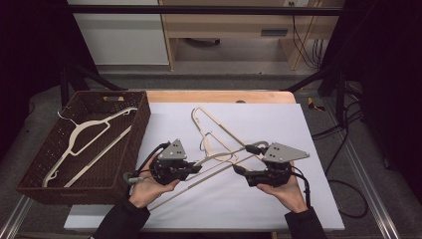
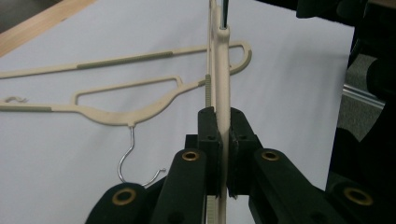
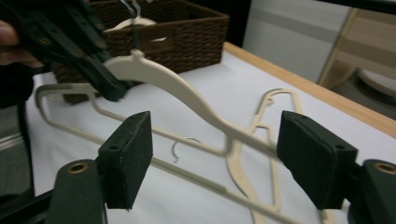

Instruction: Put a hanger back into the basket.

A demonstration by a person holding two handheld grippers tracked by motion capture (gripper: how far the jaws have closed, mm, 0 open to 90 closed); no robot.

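Observation:
A beige plastic hanger (image 1: 219, 156) hangs in the air over the white mat (image 1: 278, 129), between the two hands. My left gripper (image 1: 195, 168) is shut on it; in the left gripper view the jaws (image 2: 223, 126) pinch its thin edge (image 2: 223, 84). My right gripper (image 1: 238, 170) stands open at the hanger's other side. In the right gripper view its pads (image 3: 133, 158) are wide apart, and the hanger's arm (image 3: 201, 107) runs between them without touching. A second beige hanger (image 1: 214, 122) with a metal hook (image 2: 128, 158) lies flat on the mat.
A brown wicker basket (image 1: 141, 132) stands on the left with another beige hanger (image 1: 89, 132) inside. The table's wooden edge (image 1: 219, 96) runs behind the mat. Cables trail off to the right of the table (image 1: 343, 129).

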